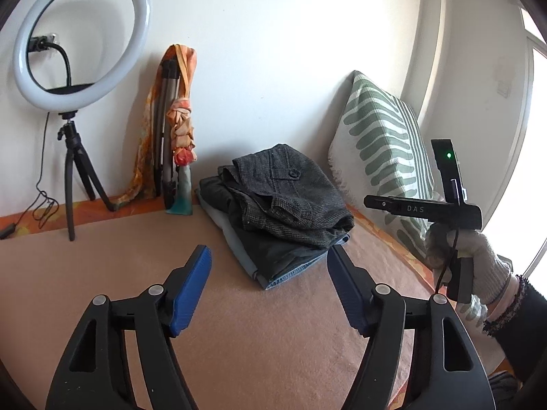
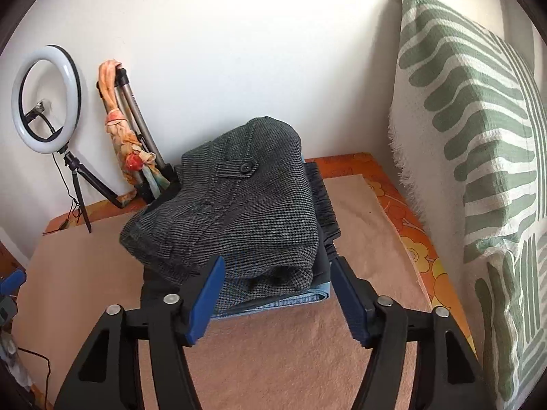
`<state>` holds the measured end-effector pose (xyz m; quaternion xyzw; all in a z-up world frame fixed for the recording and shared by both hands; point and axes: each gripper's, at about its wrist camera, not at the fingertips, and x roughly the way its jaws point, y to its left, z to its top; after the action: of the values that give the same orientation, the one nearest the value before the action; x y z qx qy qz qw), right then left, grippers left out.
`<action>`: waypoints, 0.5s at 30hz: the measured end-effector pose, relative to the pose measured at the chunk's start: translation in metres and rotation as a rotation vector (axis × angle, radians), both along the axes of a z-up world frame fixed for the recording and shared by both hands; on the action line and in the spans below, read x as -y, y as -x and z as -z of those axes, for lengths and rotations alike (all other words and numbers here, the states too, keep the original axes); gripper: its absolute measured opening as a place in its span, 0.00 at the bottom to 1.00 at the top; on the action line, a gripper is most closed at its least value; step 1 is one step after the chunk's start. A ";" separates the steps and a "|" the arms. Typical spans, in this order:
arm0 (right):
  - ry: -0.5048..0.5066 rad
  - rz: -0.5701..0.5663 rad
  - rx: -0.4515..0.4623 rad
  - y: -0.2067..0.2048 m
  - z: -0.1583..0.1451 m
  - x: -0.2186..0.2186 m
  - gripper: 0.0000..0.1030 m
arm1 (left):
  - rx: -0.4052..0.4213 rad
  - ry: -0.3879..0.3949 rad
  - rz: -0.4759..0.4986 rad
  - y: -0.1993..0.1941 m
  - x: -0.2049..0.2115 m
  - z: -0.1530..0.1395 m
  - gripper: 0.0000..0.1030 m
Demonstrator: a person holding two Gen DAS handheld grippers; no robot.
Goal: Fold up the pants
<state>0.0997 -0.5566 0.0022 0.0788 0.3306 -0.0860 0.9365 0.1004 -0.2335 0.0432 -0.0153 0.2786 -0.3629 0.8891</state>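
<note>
A stack of folded pants lies on the peach blanket (image 1: 136, 273) near the wall. Grey houndstooth pants (image 1: 290, 191) with a button flap are on top, dark pants sit under them and blue jeans (image 1: 283, 273) are at the bottom. My left gripper (image 1: 269, 249) stands open just short of the stack's near corner, with nothing between its blue pads. In the right wrist view the grey pants (image 2: 246, 205) and the jeans (image 2: 290, 299) fill the middle. My right gripper (image 2: 278, 256) is open at the stack's front edge, its pads apart from the cloth. A gloved hand (image 1: 468, 256) holds the right tool.
A ring light (image 1: 78, 37) on a small tripod stands at the far left by the wall. A folded tripod draped with an orange scarf (image 1: 174, 130) leans beside it. A green-striped pillow (image 1: 383, 143) rises along the right. An orange floral sheet (image 2: 410, 239) edges the blanket.
</note>
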 end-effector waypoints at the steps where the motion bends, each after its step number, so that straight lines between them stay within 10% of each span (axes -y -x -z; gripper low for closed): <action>1: 0.007 -0.002 0.013 0.007 -0.004 -0.008 0.77 | 0.003 -0.001 0.000 0.003 -0.002 -0.002 0.72; 15: 0.082 -0.006 0.072 0.081 -0.022 -0.098 0.99 | 0.080 -0.034 -0.033 0.055 -0.035 -0.026 0.81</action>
<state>0.0186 -0.4582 0.0246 0.0424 0.2930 -0.0937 0.9506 0.0452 -0.1987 0.0690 0.0099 0.2488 -0.3435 0.9055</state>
